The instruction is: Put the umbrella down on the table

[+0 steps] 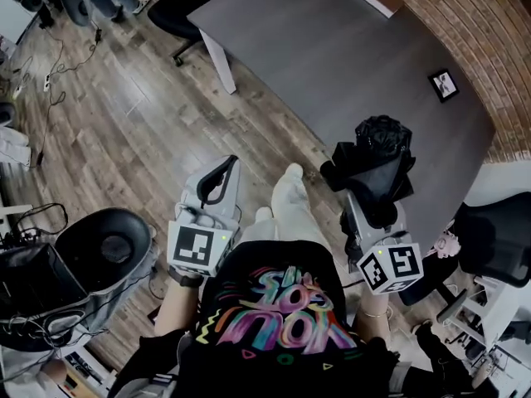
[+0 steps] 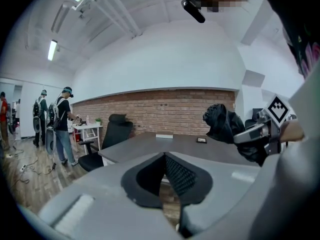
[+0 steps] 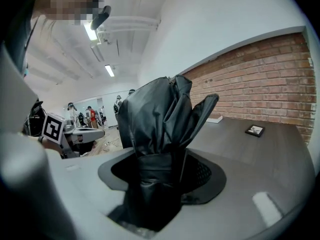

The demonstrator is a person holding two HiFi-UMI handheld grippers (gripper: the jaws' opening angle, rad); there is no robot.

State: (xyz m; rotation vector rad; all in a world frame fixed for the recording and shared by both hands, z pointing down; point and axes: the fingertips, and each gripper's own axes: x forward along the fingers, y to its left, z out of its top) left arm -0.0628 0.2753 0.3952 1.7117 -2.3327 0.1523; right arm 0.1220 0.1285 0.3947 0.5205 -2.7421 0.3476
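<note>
R claw [image 3: 156, 165] clamped on folded umbrella [image 3: 155, 114], fabric poking past tips | L claw [image 2: 164, 155] closed, empty

Umbrella [image 3: 155, 129] black; table [image 1: 332, 56] dark grey; wall [image 1: 465, 15] red-brown brick pattern; floor [image 1: 133, 131] grey-brown wood planks; shirt [image 1: 282, 313] black with multicoloured lettering.
</note>
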